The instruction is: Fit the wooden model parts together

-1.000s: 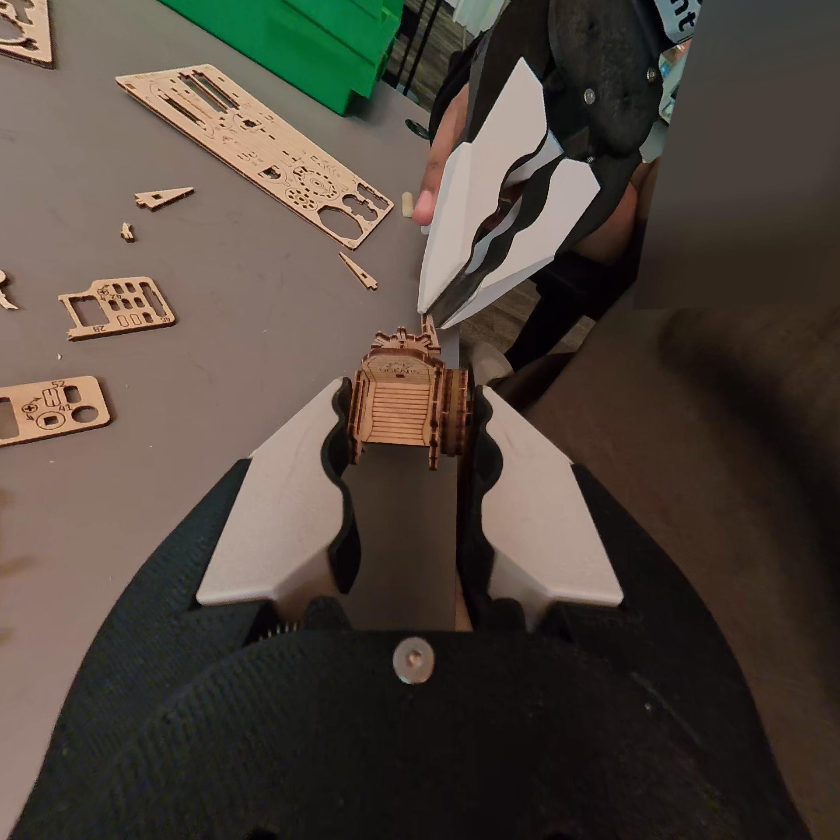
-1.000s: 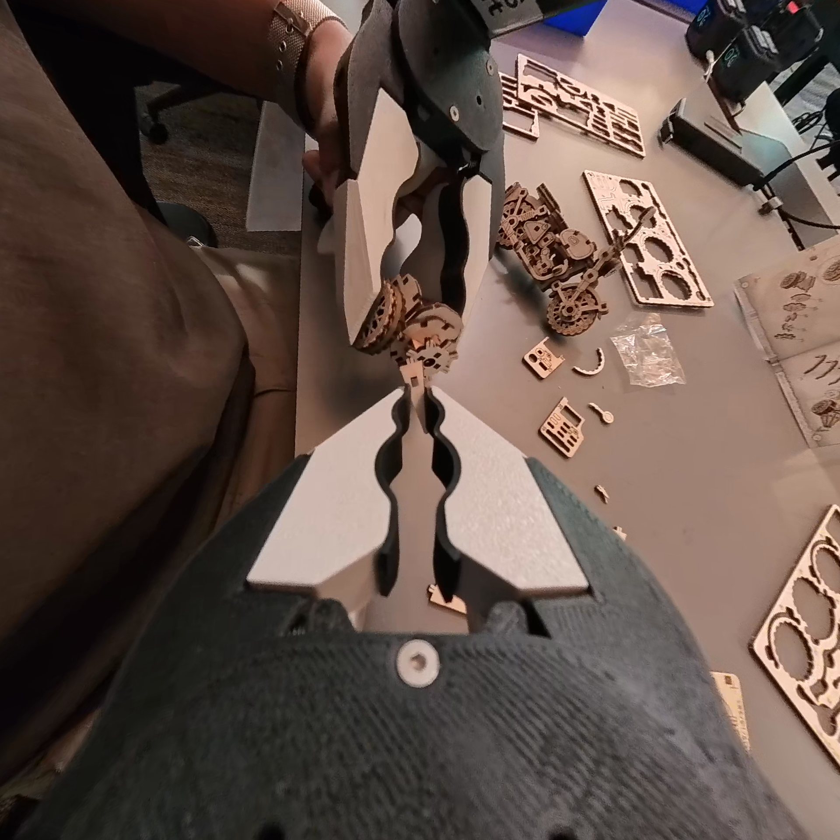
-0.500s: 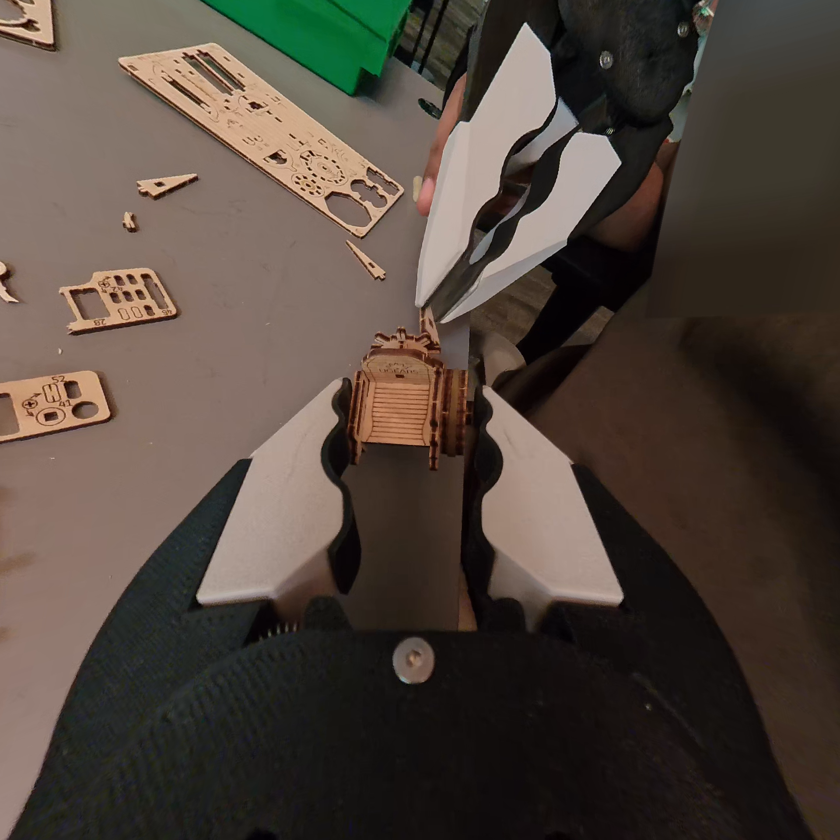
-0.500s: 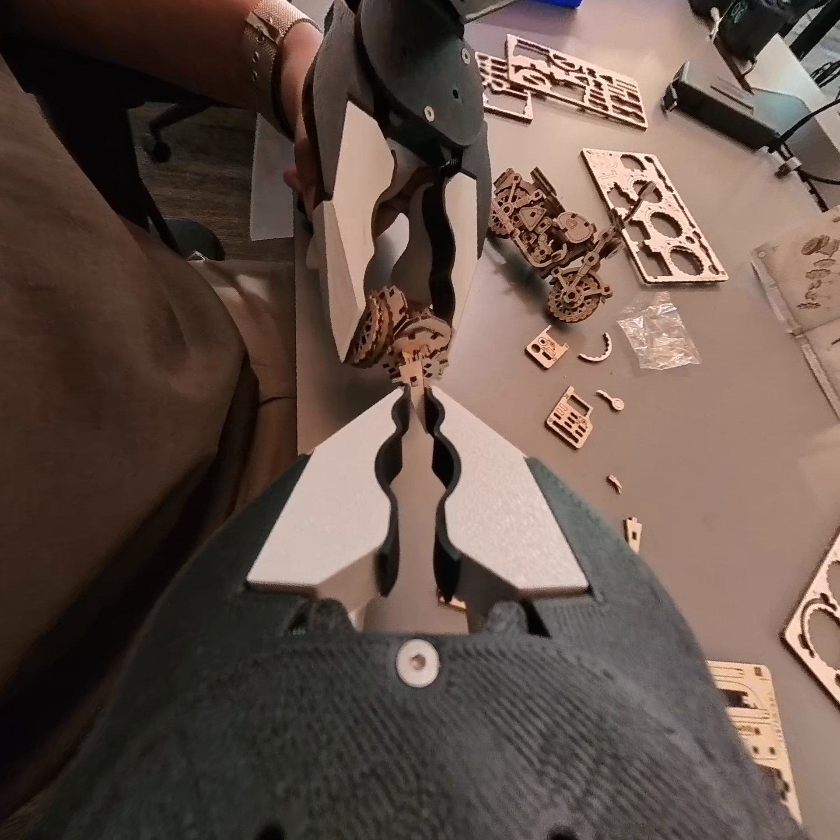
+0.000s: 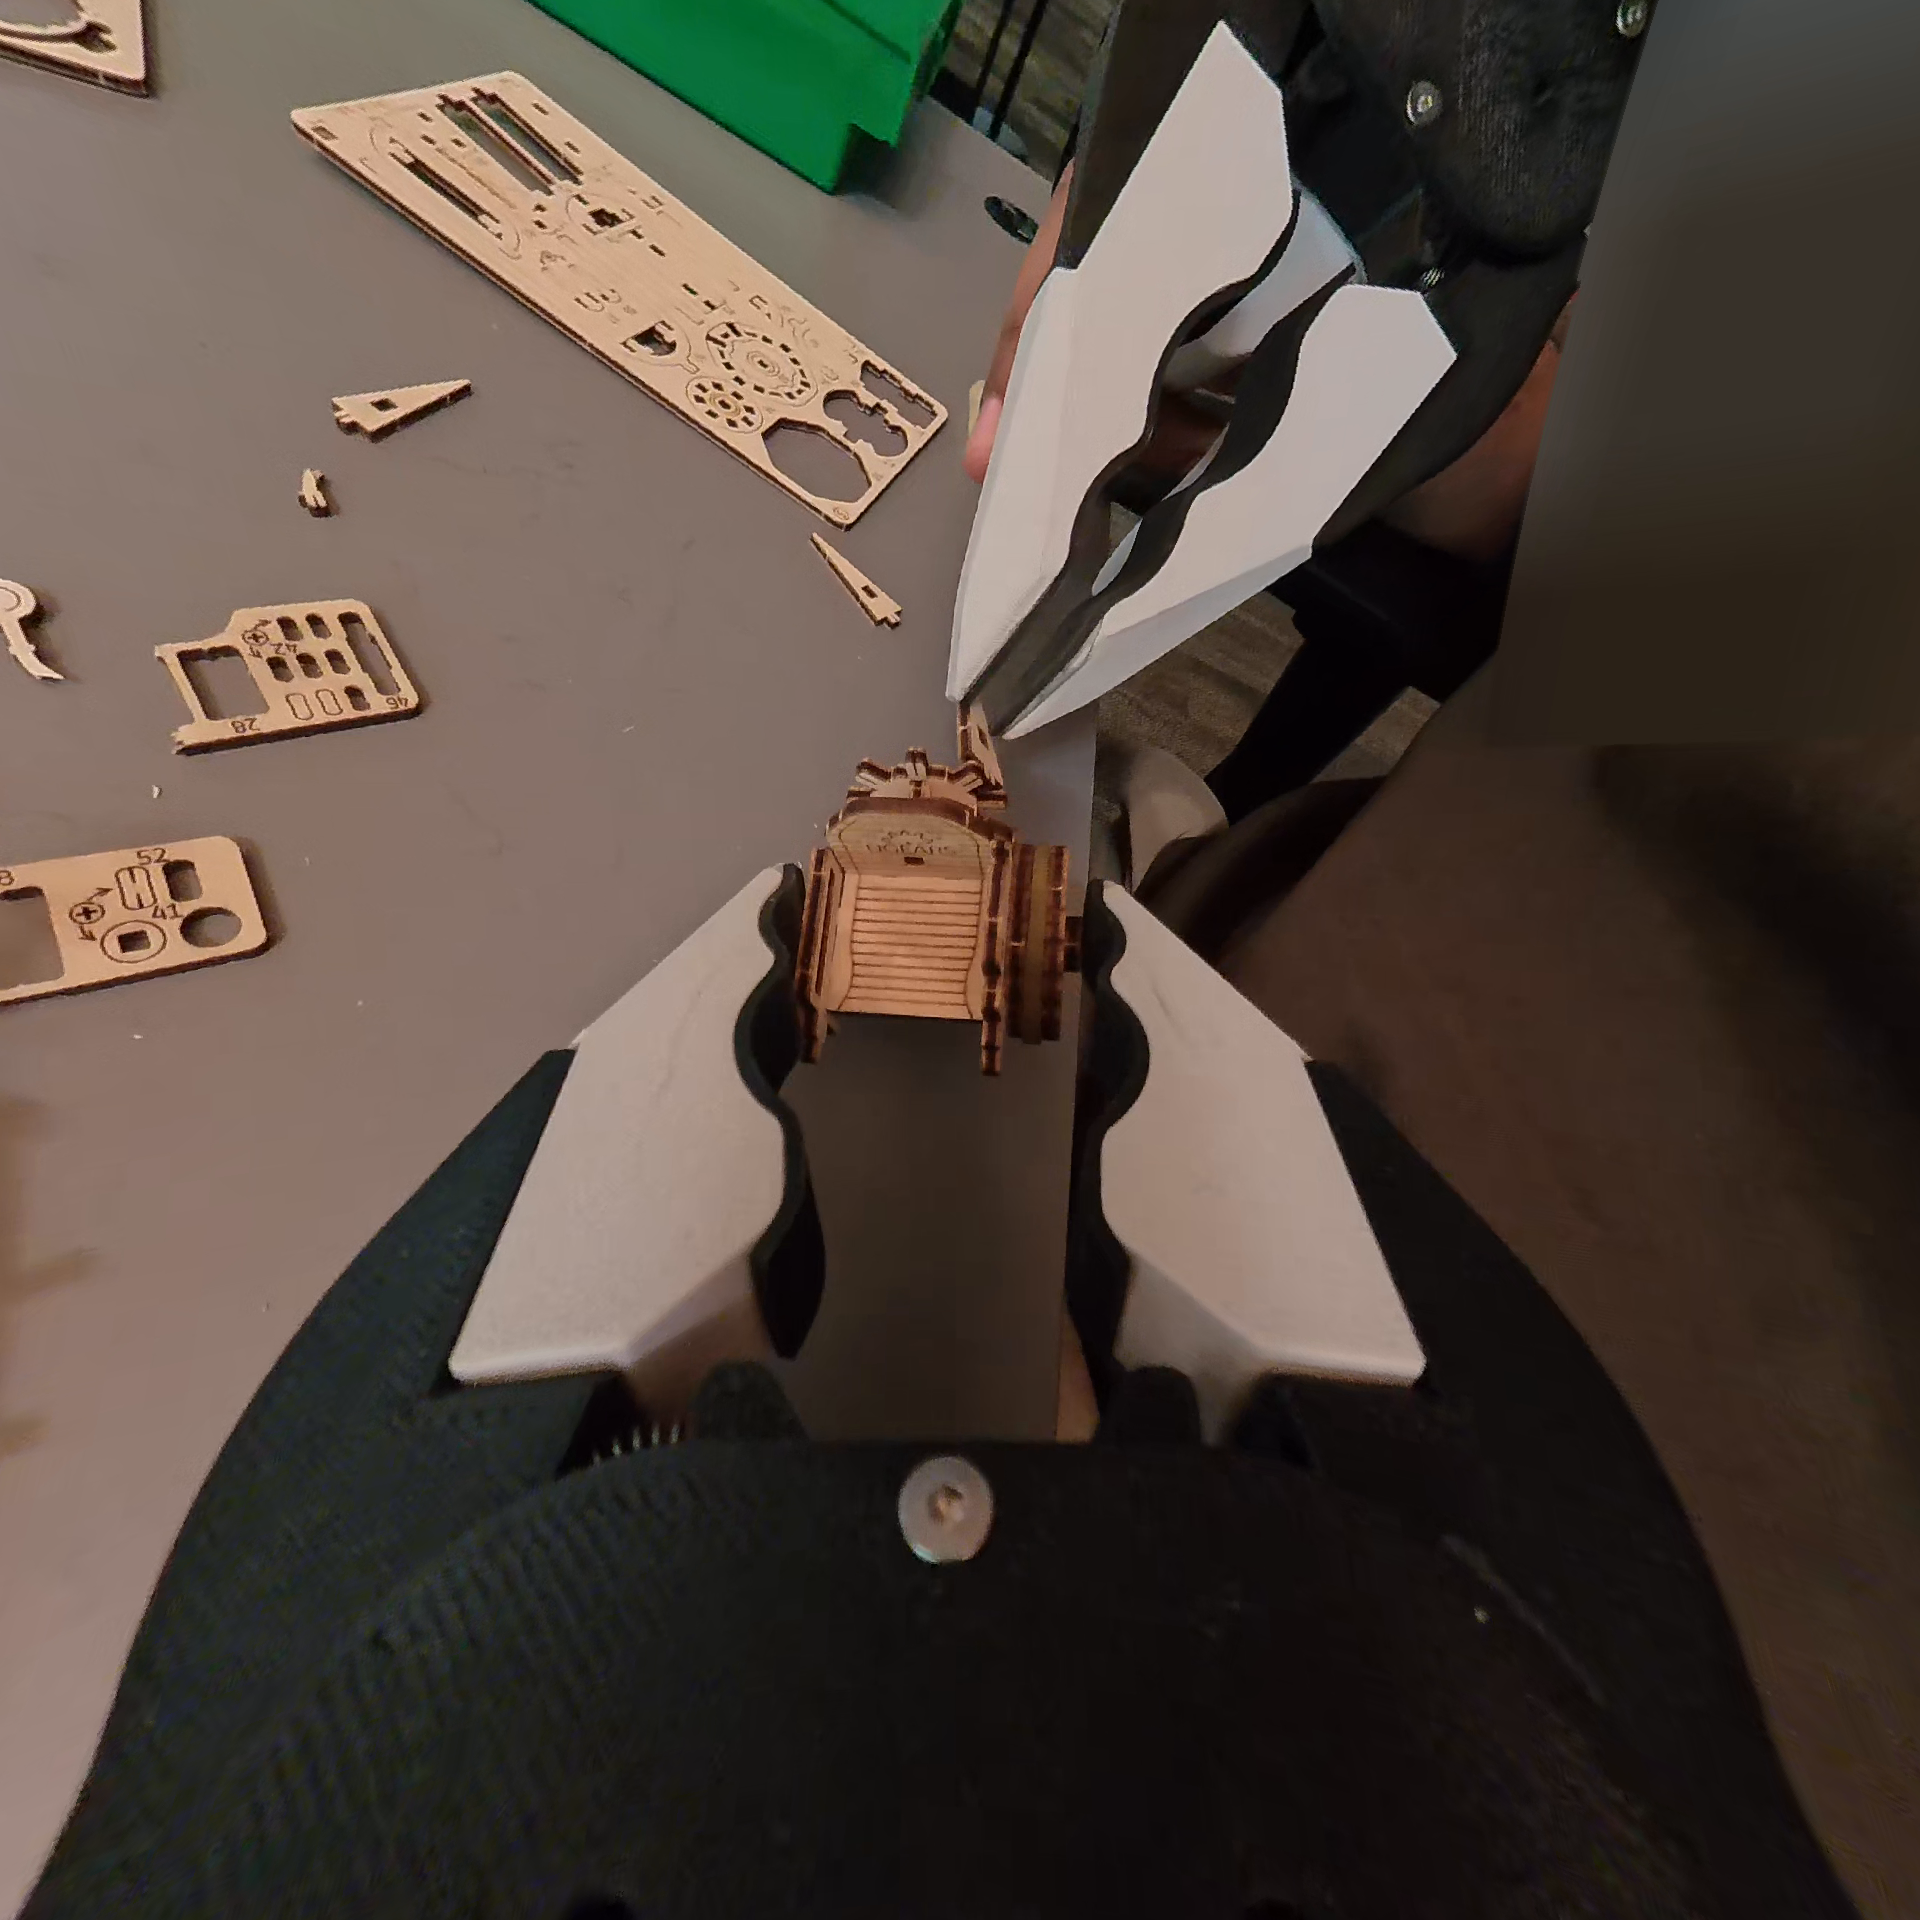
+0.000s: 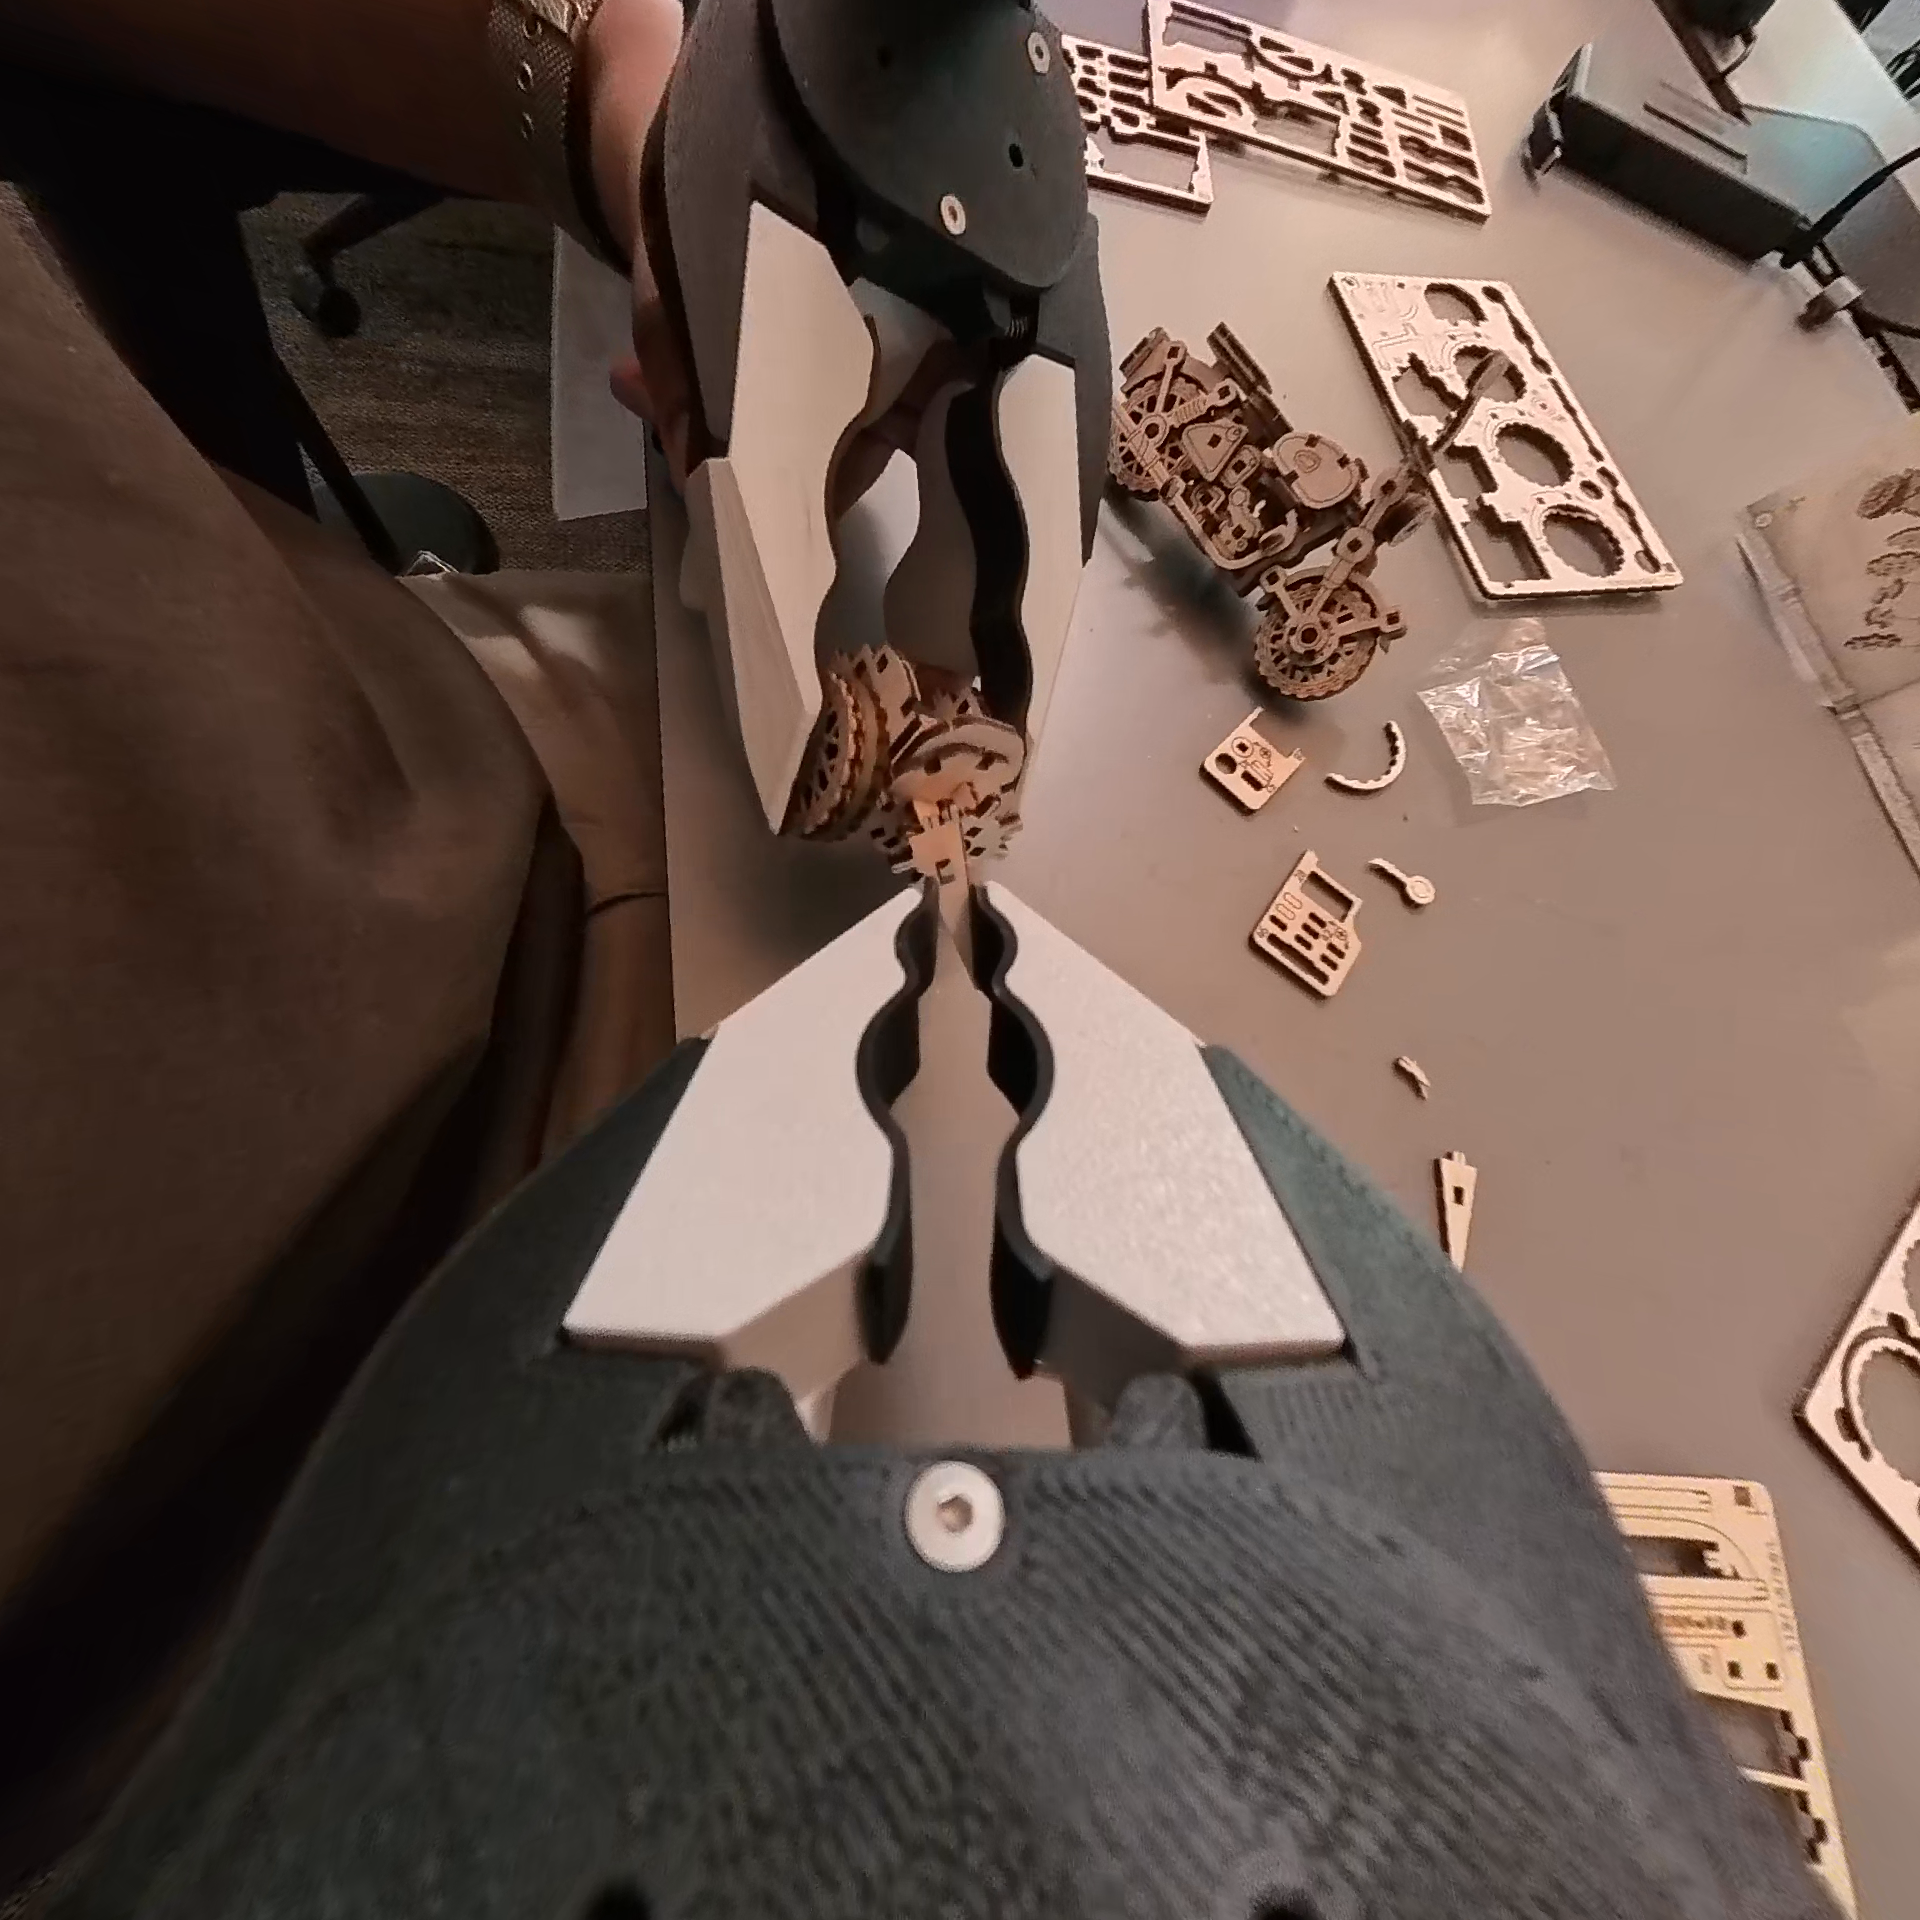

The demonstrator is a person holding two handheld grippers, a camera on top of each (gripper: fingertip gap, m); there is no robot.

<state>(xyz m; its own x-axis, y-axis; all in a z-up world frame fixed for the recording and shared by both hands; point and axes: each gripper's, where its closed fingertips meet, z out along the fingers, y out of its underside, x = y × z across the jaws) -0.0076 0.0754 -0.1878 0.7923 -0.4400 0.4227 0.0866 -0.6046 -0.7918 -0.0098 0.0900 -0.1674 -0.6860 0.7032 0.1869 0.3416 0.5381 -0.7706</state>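
So the left tool [image 5: 940,935] is clamped on a small wooden sub-assembly [image 5: 914,935], a little slatted body with gear wheels stacked on one side, held up in the air right over the near edge of the grey desk [image 5: 520,1143]. The right tool [image 6: 956,896] has its tips pinched shut on a tiny flat wooden piece [image 6: 940,842], and that piece is touching the toothed end of the sub-assembly, looks like it's being pushed into a slot there. I can't tell how far it's seated, the joint is too small to make out.

What worries me here:

- The little piece is only nipped by the very tips. If the push is a bit off-axis it'll pivot in the grip or snap, thin laser-cut ply doesn't like sideways load.
- The left grip sits across the gear stack, so pushing hard could make the whole body twist between the pads.
- Everything's hovering at the desk edge over the person's lap, so a dropped bit probably lands on the floor, not the desk.

Rest of the kit is lying around: a half-built wooden motorcycle [image 6: 1247,509], punched-out part sheets [image 5: 623,281], small offcuts, a clear plastic bag [image 6: 1512,717], and a green bin [image 5: 748,62] at the back.
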